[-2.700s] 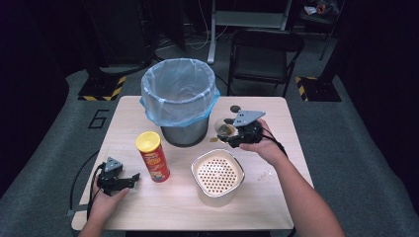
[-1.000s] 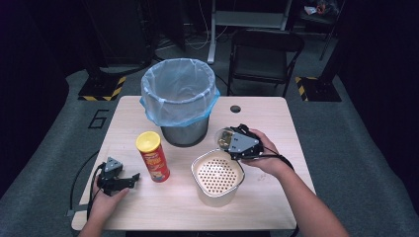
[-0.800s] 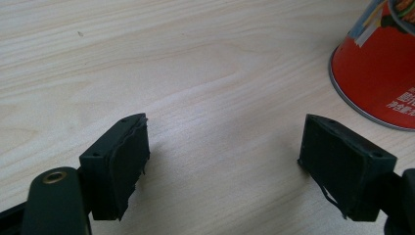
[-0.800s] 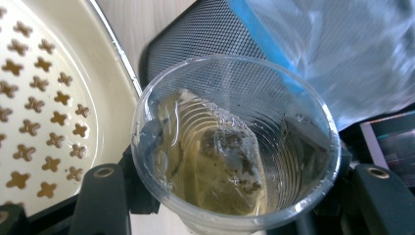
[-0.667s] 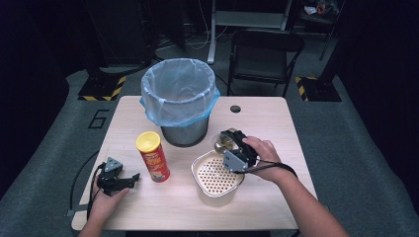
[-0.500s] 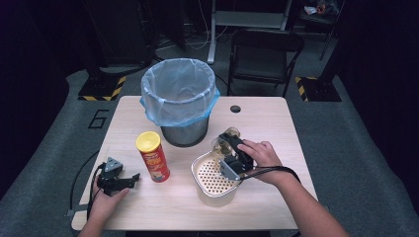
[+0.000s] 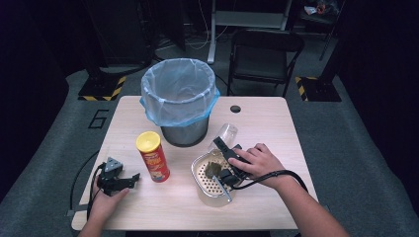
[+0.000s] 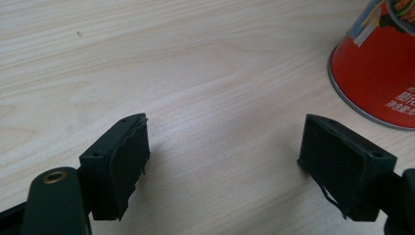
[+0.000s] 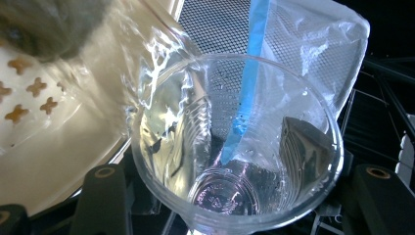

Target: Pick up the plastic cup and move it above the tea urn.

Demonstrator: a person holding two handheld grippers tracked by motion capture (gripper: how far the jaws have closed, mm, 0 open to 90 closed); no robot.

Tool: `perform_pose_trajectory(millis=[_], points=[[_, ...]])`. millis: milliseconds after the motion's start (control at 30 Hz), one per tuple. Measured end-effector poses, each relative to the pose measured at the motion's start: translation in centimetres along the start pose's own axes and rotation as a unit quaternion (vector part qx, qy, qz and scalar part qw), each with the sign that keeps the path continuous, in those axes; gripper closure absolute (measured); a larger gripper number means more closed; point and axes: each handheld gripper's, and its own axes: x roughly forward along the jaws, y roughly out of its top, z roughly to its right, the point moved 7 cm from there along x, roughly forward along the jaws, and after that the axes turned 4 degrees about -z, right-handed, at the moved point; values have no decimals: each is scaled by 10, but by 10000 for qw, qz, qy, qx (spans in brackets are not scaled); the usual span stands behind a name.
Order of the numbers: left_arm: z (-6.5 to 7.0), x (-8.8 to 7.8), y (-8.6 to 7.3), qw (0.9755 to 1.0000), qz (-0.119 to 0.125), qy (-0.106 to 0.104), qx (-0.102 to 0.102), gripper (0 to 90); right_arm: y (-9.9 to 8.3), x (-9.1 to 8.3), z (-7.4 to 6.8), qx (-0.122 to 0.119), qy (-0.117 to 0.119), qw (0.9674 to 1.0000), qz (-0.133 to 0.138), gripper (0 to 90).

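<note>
Holding a clear plastic cup [image 9: 235,161] in your right tongs [image 7: 223,148], clamped, tipped over the cream colander [image 7: 205,185]; bin [image 7: 179,94] drop remains. Left tongs [image 7: 129,178] open, empty, on the tabletop [image 7: 267,123].

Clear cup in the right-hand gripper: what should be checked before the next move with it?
1. Grip on the clear cup: ok. The right gripper is shut on it, a jaw on either side.
2. Cup emptied: ok. Only droplets show inside it.
3. Cup clear of the cream basket: cannot tell. The two overlap in the right gripper view.
4. Bin ready: ok. It stands upright, lined, mouth open.
5. Left gripper out of the way: ok. Its jaws are open with nothing between them, beside the red can.
</note>
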Motion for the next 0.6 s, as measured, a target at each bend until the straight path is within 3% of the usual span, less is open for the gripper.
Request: perform_pose_trajectory(millis=[267,467,600], points=[[0,0,0,10000,3,-1,-3,182,3,-5,9,-137,-203,9997,59,361],[0,0,0,10000,2,1,-1,182,4,-6,11,-219,-180,9995,105,360],[0,0,0,10000,2,-1,-2,182,5,-6,10,-147,-142,9997,130,359]])
